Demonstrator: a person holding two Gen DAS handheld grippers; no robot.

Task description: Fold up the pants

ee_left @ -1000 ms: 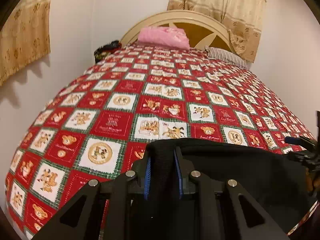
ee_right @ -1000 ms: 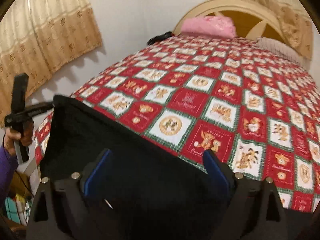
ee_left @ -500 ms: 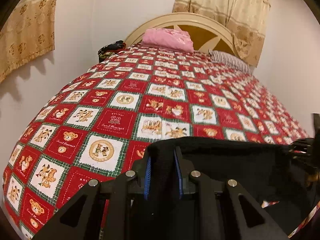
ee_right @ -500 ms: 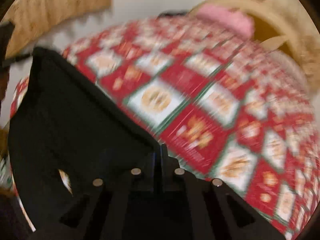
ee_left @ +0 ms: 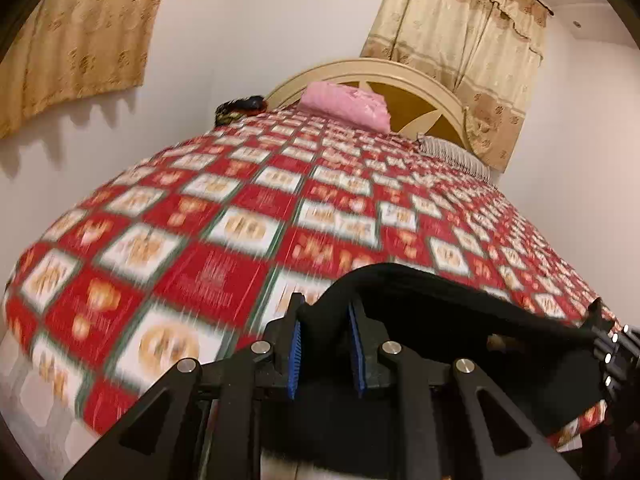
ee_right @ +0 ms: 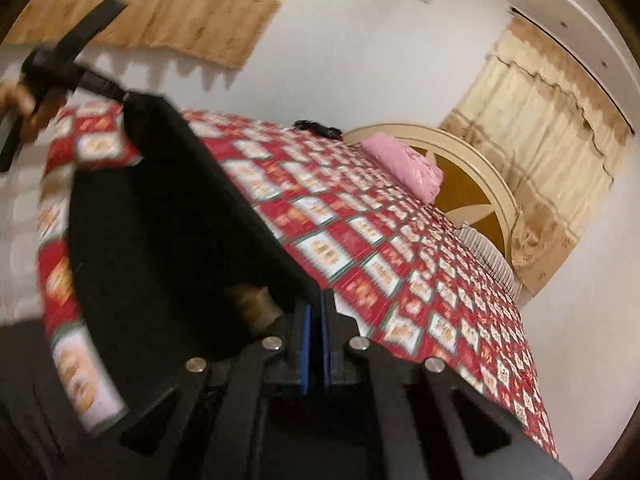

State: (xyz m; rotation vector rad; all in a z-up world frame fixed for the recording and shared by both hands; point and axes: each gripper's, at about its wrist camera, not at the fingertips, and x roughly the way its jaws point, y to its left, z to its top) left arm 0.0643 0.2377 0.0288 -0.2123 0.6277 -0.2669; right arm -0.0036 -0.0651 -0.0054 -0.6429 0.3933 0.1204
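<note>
Black pants (ee_left: 460, 312) hang stretched between my two grippers above the near end of the bed. My left gripper (ee_left: 326, 344) is shut on one corner of the pants' top edge, a thick fold between its blue pads. My right gripper (ee_right: 315, 344) is shut on the other corner, its pads pressed together on the thin edge. In the right wrist view the pants (ee_right: 160, 216) run as a taut black sheet to the left gripper (ee_right: 116, 94) at the upper left. The right gripper (ee_left: 608, 344) shows at the right edge of the left wrist view. The lower part of the pants is hidden.
The bed has a red and white patchwork quilt (ee_left: 248, 216). A pink folded cloth (ee_left: 346, 104) and a striped pillow (ee_left: 456, 152) lie by the cream headboard (ee_left: 424, 84). A dark bundle (ee_left: 238, 108) sits at the far left corner. Curtains (ee_left: 472, 52) hang on the walls.
My right gripper closed on the pants' edge and lifted. Both grippers have risen and tilted upward, pulling the pants' top edge taut off the quilt.
</note>
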